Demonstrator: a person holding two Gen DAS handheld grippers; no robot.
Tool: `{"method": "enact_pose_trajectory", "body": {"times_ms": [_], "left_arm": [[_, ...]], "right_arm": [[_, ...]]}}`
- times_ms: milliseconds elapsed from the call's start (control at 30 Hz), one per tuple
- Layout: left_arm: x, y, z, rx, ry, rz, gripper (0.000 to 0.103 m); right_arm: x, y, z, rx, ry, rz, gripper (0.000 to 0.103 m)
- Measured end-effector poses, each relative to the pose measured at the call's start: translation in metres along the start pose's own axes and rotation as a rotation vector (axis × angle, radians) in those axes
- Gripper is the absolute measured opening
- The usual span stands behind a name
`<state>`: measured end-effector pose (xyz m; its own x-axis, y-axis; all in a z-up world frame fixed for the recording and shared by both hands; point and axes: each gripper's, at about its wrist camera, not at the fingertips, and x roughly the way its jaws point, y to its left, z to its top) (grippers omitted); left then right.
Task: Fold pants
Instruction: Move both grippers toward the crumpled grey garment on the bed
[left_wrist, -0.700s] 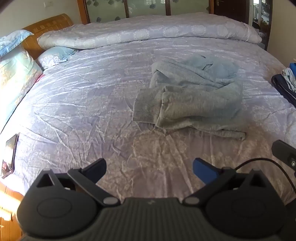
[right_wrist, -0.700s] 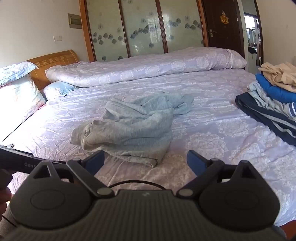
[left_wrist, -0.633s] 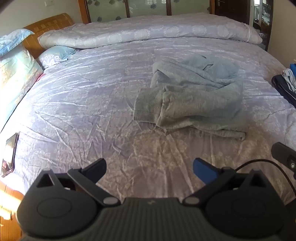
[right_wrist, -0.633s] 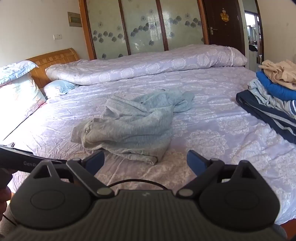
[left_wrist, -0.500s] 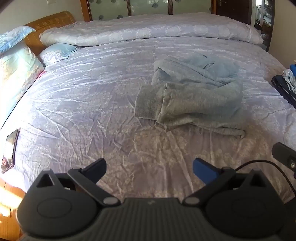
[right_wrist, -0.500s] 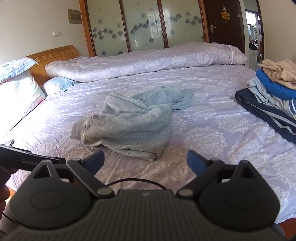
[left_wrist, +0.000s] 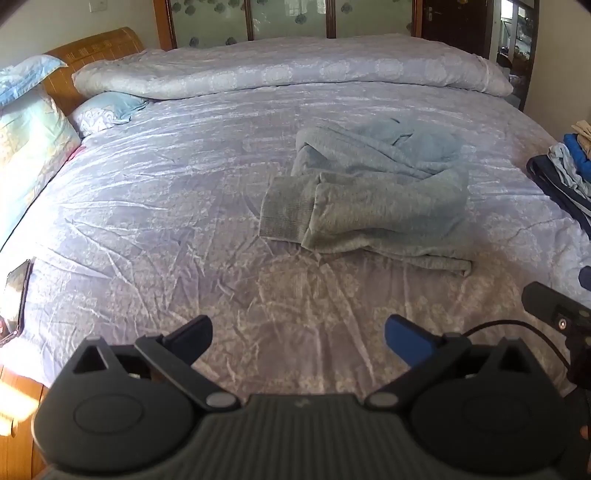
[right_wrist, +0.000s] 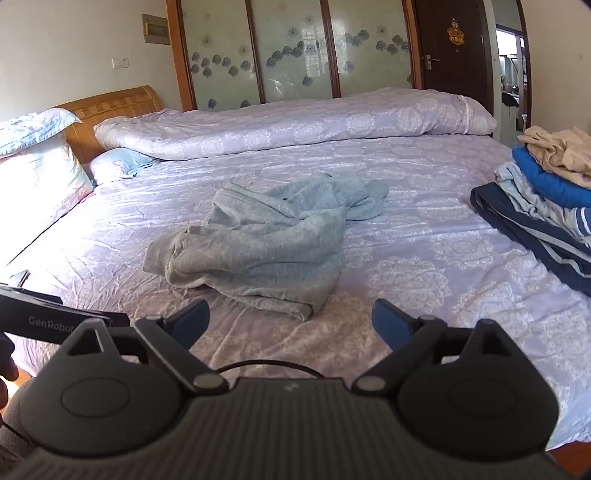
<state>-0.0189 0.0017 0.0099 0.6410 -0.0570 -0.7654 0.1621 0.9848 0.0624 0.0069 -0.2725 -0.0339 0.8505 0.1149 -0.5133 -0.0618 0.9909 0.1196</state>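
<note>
two claws (left_wrist: 298, 338) (right_wrist: 290, 319) spread, one pants (right_wrist: 258, 243)

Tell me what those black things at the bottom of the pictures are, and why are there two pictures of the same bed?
Those black things are grabbing tools. A person holds one in each hand, and each tool has a small camera looking forward along its two fingers. One picture comes from the left gripper, the other from the right gripper, so you see the same bed from two spots. Both tools have their fingers spread open and hold nothing. On the bed lies a crumpled pair of grey pants, waiting to be folded. At the bed's right side sits a pile of clothes. At the far side lies a rolled quilt, with pillows on the left.
</note>
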Motion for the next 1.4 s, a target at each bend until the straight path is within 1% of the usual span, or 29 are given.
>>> {"method": "enact_pose_trajectory", "body": {"times_ms": [333,667,933,1200,1400], "left_arm": [[0.005,0.007,-0.001,-0.020,0.005,-0.018,0.103],[0.008,0.007,-0.003,-0.018,0.014,-0.026,0.103],[0.012,0.007,-0.006,-0.012,0.022,-0.055,0.103],[0.017,0.013,-0.006,-0.029,0.038,-0.070,0.103],[0.026,0.019,-0.007,-0.056,0.069,-0.079,0.103]], "right_arm": [[0.000,0.000,0.000,-0.002,0.001,-0.001,0.096],[0.002,0.001,-0.001,-0.009,0.002,-0.013,0.095],[0.006,0.003,-0.001,-0.006,0.016,-0.023,0.091],[0.010,0.009,0.001,-0.043,0.021,-0.044,0.088],[0.010,0.016,0.005,-0.098,-0.008,-0.075,0.088]]}}
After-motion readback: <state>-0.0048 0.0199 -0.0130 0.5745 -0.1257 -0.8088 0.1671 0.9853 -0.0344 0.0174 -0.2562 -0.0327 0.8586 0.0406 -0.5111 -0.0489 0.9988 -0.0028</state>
